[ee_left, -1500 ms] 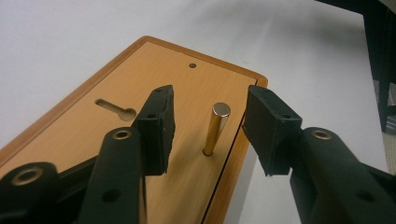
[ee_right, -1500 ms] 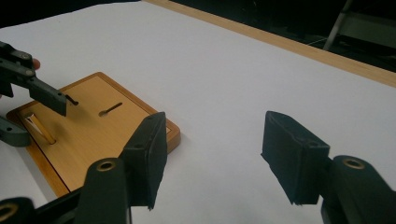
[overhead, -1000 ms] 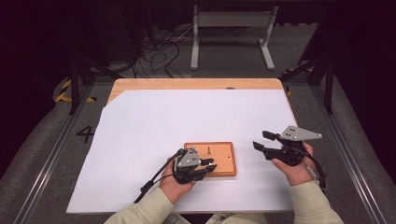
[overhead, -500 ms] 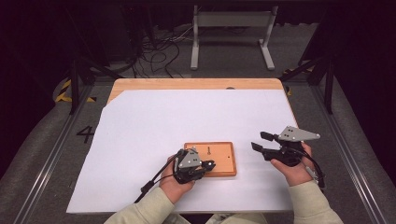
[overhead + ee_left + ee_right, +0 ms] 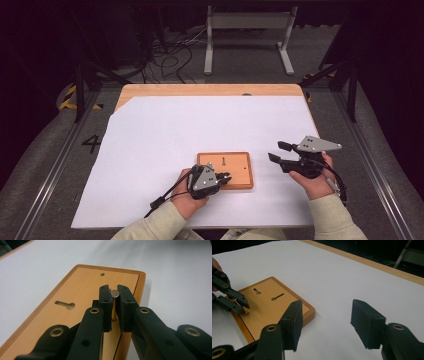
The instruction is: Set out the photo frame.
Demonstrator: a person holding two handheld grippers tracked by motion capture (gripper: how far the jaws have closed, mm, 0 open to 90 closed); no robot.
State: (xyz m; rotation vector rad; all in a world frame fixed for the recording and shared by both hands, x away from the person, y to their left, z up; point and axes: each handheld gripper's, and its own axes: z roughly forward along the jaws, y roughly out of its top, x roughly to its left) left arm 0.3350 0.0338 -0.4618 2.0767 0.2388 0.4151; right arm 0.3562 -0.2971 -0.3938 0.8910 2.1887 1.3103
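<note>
Clamped between the jaws of the left gripper [image 5: 114, 305] is a small brass-coloured metal pin [image 5: 114, 302], held upright with its lower end on the wooden board [image 5: 75, 322]. The board lies flat on the white sheet [image 5: 200, 125] that covers the table, near the person's edge, and the left gripper [image 5: 223, 179] is seen over its near left corner in the high view. The right gripper [image 5: 276, 152] is held off to the right of the board, apart from it, with its jaws spread wide and nothing between them.

Around the board the sheet is bare; beyond the table a tangle of cables [image 5: 165, 55] and a white metal stand [image 5: 247, 30] are seen on the floor.

From the left gripper view the pin's flat top, a keyhole slot [image 5: 65, 305] and a small round hole [image 5: 102, 274] in the board are made out; in the high view the pin is hidden under the gripper. From the right gripper view [image 5: 325, 325] two keyhole slots [image 5: 277, 296] are shown, with the left gripper [image 5: 245, 310] and pin [image 5: 240, 307] at the board's [image 5: 274, 310] far corner.
</note>
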